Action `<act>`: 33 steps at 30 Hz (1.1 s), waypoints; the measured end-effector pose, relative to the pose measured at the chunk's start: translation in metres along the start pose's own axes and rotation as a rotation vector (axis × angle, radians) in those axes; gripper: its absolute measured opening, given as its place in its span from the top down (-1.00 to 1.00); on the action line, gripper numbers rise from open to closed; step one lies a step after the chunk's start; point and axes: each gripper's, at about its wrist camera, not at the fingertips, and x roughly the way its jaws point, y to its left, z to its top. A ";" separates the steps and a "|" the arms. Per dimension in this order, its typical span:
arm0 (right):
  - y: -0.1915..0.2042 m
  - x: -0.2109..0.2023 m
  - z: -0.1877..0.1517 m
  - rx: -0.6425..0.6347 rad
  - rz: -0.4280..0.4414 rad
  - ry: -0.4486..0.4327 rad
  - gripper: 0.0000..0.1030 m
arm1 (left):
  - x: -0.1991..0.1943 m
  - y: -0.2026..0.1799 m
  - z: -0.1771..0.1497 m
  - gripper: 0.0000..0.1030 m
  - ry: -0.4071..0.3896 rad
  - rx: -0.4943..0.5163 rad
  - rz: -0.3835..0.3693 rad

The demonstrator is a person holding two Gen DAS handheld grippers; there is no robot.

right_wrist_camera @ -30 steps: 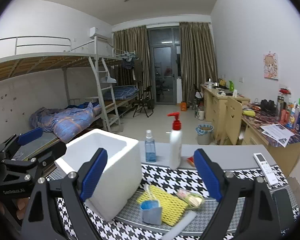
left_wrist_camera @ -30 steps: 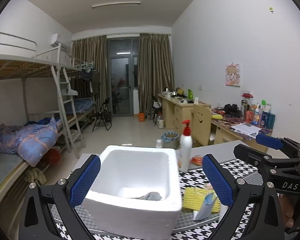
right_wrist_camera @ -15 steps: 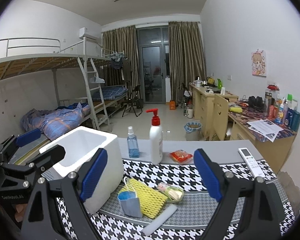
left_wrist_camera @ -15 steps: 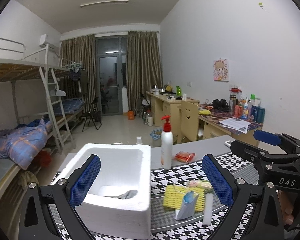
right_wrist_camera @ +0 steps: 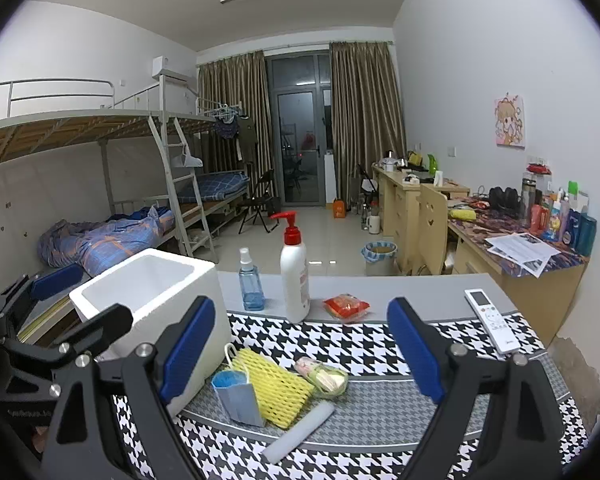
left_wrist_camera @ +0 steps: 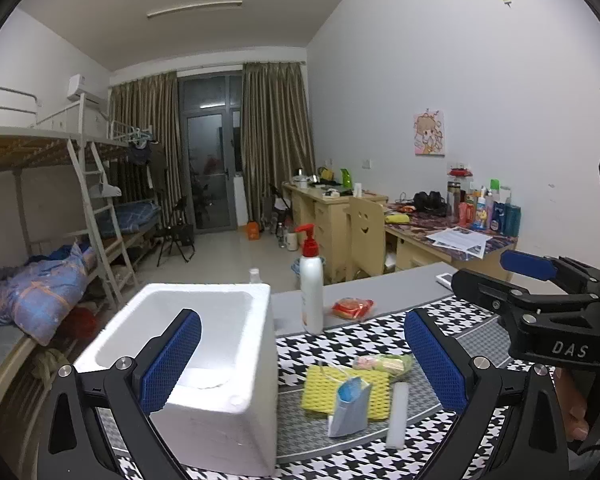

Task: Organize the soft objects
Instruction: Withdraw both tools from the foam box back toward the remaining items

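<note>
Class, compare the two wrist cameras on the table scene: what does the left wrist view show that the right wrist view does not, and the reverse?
Only the left wrist view shows the floor of the foam box and a person's hand holding the right gripper. Only the right wrist view shows the whole blue spray bottle and the whole white remote. Both show the pump bottle, red packet, yellow foam net and blue mask.

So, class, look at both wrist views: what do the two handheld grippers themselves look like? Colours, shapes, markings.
Both are alike. The left gripper has a black frame of angular struts joined by silver bolts, and its two fingers carry blue pads with a fine grid texture. The right gripper is built the same way; seen from the left camera its body bears white letters reading DAS. No cables or sleeves show.
</note>
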 end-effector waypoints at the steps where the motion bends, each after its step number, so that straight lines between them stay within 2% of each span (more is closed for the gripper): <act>1: -0.002 0.000 0.000 0.000 0.001 0.003 -0.76 | 0.000 -0.002 -0.002 -0.98 0.002 0.000 -0.003; 20: -0.029 0.007 -0.015 0.016 -0.010 0.051 -0.76 | 0.011 -0.029 -0.029 -0.98 0.066 0.014 -0.035; 31: -0.043 0.016 -0.027 0.018 -0.018 0.102 -0.77 | 0.027 -0.040 -0.050 -0.98 0.131 -0.019 -0.023; 33: -0.045 0.018 -0.029 0.021 -0.020 0.112 -0.76 | 0.030 -0.044 -0.053 -0.98 0.132 -0.009 0.009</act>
